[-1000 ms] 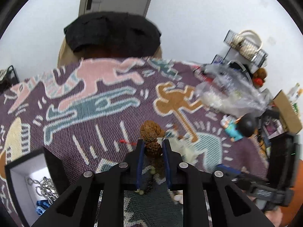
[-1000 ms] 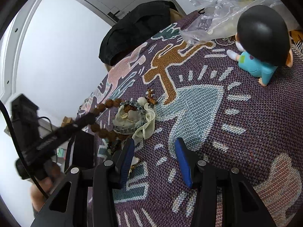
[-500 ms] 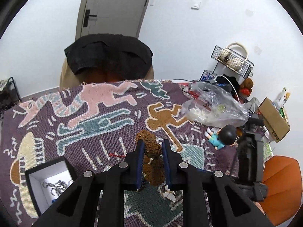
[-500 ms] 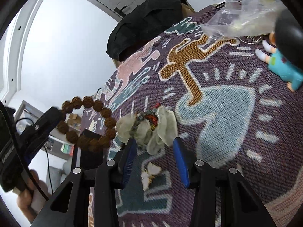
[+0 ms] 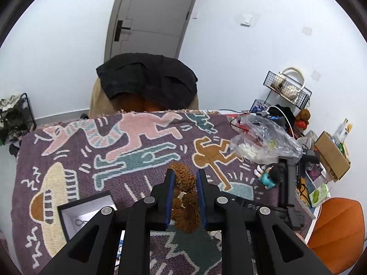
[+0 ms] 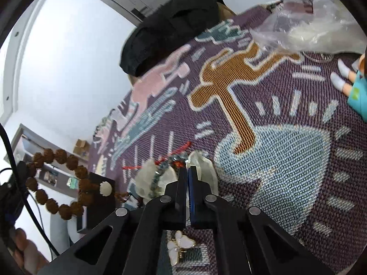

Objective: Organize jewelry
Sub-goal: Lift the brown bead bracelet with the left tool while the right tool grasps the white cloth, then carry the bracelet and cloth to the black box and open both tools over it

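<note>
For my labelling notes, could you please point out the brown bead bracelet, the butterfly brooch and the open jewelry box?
brown bead bracelet (image 6: 57,178), right wrist view, hanging loop.
butterfly brooch (image 6: 180,247), right wrist view, white wing.
open jewelry box (image 5: 86,205), left wrist view, white inner wall.

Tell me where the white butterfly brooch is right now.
In the right wrist view, the white butterfly brooch lies on the patterned cloth at bottom centre, under the right gripper.
</note>
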A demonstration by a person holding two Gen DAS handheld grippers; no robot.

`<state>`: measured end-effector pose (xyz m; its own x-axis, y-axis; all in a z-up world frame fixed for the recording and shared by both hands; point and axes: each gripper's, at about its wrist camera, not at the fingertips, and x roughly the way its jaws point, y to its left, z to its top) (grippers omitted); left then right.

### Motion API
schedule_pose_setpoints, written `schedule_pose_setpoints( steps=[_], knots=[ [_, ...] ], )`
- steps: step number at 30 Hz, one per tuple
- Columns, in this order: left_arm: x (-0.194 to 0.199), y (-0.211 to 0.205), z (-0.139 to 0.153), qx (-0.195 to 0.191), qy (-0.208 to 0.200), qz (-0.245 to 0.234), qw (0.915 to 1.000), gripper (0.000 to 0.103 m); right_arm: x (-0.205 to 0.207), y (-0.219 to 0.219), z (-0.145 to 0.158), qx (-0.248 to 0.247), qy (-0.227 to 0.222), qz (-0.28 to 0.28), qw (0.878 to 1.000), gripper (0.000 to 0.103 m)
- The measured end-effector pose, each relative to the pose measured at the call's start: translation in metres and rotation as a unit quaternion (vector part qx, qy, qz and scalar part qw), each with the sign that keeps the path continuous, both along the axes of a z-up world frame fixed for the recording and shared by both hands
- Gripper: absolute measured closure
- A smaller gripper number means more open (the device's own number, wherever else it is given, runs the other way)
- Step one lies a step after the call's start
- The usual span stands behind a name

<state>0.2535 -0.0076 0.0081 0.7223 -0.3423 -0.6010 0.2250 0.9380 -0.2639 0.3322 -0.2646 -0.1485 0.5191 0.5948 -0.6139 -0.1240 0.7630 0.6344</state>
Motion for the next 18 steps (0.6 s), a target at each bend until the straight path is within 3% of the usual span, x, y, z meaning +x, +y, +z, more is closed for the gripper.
schedule_pose_setpoints(
  steps=[18],
  knots=[
    [-0.017, 0.032, 0.013, -0.022, -0.018, 0.015, 0.9995, 0.083, -0.040, 0.007, 0.085, 0.016, -0.108, 0.011, 0.994, 0.100]
  ],
)
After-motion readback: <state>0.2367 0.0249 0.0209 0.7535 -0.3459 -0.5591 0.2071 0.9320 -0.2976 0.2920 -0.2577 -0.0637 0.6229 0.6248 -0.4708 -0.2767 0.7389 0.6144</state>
